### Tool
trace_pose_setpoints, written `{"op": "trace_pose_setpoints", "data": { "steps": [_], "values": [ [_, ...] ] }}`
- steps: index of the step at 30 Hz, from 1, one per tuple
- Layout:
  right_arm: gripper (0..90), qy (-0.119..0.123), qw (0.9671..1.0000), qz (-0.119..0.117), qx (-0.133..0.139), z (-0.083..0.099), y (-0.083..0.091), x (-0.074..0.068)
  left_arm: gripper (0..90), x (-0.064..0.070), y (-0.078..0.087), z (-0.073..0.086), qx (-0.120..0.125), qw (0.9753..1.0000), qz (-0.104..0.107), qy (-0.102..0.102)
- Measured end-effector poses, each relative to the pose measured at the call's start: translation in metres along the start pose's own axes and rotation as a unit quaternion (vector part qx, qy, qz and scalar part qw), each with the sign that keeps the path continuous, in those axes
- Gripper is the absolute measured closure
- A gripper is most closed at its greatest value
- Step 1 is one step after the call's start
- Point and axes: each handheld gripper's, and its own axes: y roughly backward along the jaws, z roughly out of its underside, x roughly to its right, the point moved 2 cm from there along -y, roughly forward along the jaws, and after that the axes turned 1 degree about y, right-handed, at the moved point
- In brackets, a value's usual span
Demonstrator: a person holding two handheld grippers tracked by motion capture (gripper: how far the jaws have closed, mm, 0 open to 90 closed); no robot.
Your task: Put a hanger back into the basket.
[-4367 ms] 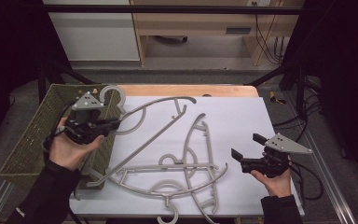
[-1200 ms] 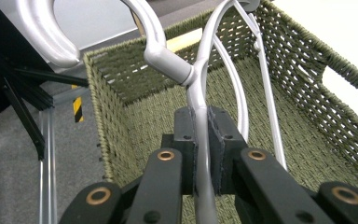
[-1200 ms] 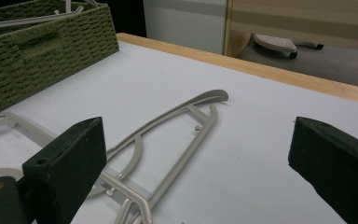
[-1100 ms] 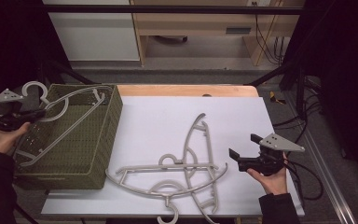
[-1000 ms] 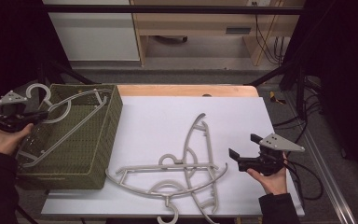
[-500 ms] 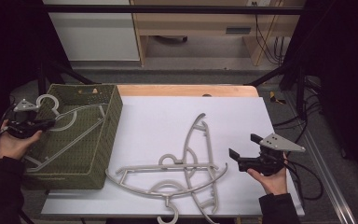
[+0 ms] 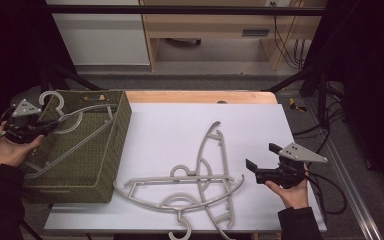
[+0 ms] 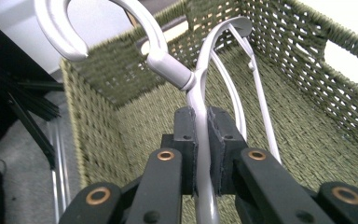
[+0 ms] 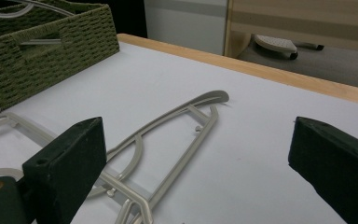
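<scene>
Left gripper (image 8: 200, 154) clamped on the shoulder of a pale grey hanger (image 8: 200, 93), just below the neck where the hook (image 8: 98, 28) joins; pads (image 8: 185, 140) pressed flat on either side of the bar. Hanger sits tilted in the woven green basket (image 7: 105, 175) at the bench's left end: hook rises above the far-left rim, long arms slope down across the interior toward the near-left corner, where I cannot tell whether they touch the floor. High view puts the left gripper (image 7: 27, 127) at the basket's left rim. Judgement: the step in hand is lowering this hanger into the basket, nearly done but not yet released. Next move calls for dropping the hand until the hanger lies down inside, then opening the jaws and lifting clear without catching the hook on the rim. Out on the white bench (image 7: 170, 120), three more hangers (image 7: 200, 185) lie crossed over one another near the front edge, one hook overhanging it. Right gripper (image 7: 270, 167) rests on the bench just right of that pile, jaws wide apart and holding nothing; its own view looks along the nearest hanger's arm (image 9: 177, 121).
</scene>
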Motion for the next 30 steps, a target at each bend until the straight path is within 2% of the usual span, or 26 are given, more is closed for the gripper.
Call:
{"op": "trace_pose_setpoints", "data": {
  "steps": [4, 9, 12, 13, 18, 24, 26, 27, 29, 30],
  "values": [
    [4.4, 0.001, 1.0000, -0.001, 0.000, 0.000, 0.000, 0.000, 82.8, -0.001, -0.001, -0.002, 0.002, 1.0000, -0.007, -0.006],
    [4.4, -0.001, 1.0000, 0.000, -0.002, 0.001, -0.001, 0.000, 82.8, -0.004, -0.003, -0.004, 0.001, 0.9999, -0.010, -0.003],
    [4.4, 0.001, 1.0000, -0.001, -0.004, 0.001, -0.002, 0.000, 82.7, -0.005, -0.008, -0.006, -0.008, 0.9999, -0.006, 0.003],
    [4.4, 0.001, 1.0000, -0.001, -0.004, 0.001, -0.002, 0.000, 82.8, -0.004, -0.013, -0.004, -0.018, 0.9998, -0.004, 0.003],
    [4.4, 0.000, 1.0000, -0.001, -0.002, 0.001, 0.000, 0.000, 82.7, -0.001, -0.023, -0.001, -0.040, 0.9992, -0.011, 0.000],
    [4.4, 0.000, 1.0000, -0.002, -0.001, 0.001, 0.000, 0.000, 82.2, -0.003, -0.025, 0.001, -0.038, 0.9992, -0.006, 0.010],
    [4.5, -0.001, 1.0000, -0.002, 0.000, 0.000, 0.000, 0.000, 81.8, -0.004, -0.026, 0.004, -0.035, 0.9992, -0.012, 0.015],
    [4.5, -0.001, 1.0000, -0.002, 0.000, 0.000, 0.000, 0.000, 81.8, -0.004, -0.027, 0.005, -0.038, 0.9991, -0.014, 0.015],
    [4.5, -0.002, 1.0000, -0.002, 0.001, 0.000, 0.001, 0.000, 76.4, -0.007, -0.028, 0.009, -0.059, 0.9978, -0.015, 0.027],
    [4.5, -0.002, 1.0000, -0.002, 0.001, 0.000, 0.001, 0.000, 76.4, -0.008, -0.028, 0.011, -0.066, 0.9972, -0.014, 0.033]
  ]
}}
